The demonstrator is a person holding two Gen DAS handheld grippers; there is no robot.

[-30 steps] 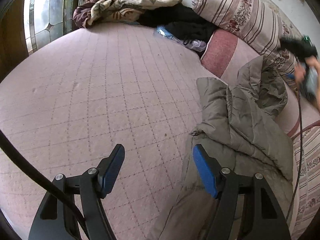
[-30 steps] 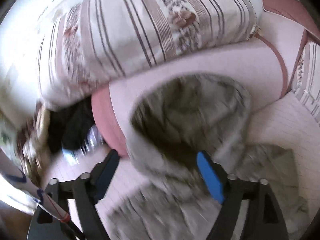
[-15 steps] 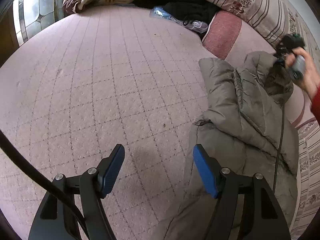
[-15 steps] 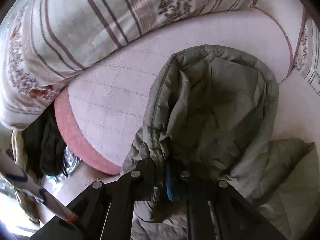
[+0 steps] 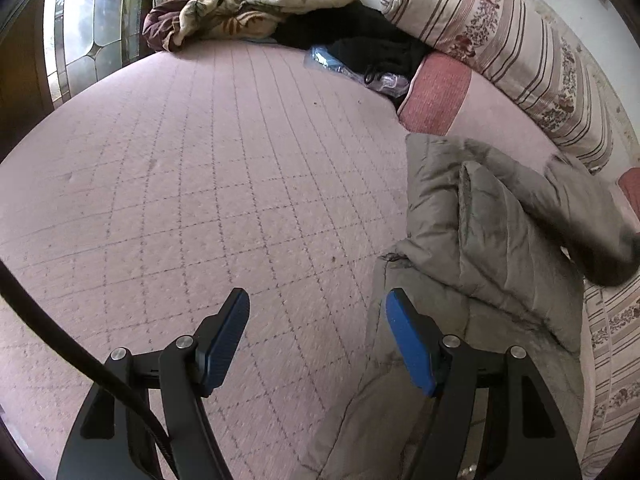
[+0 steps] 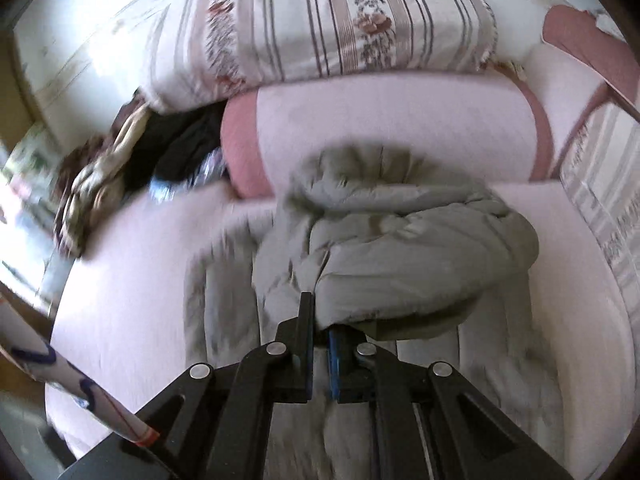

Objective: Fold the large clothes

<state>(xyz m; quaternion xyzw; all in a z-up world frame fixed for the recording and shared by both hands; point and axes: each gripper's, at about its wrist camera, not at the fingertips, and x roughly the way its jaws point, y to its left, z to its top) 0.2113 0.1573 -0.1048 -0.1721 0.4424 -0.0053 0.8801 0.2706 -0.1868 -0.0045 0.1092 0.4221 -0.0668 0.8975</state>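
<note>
Bedspread (image 5: pixel 208 184), pink and quilted, carries a grey-green padded jacket (image 5: pixel 492 240) along its side nearest the striped pillow (image 5: pixel 504 44), long axis running from that pillow back toward both claws. Hood (image 6: pixel 420 264) of the jacket, its pillow end, is pinched in the right gripper (image 6: pixel 320 340), jaws closed tight on the fabric, so this hand owns the fold: the hood must travel away from the pillow, over the body. Left gripper (image 5: pixel 316 336) hangs half-wide and empty beside the jacket's near edge, farther from the pillow
</note>
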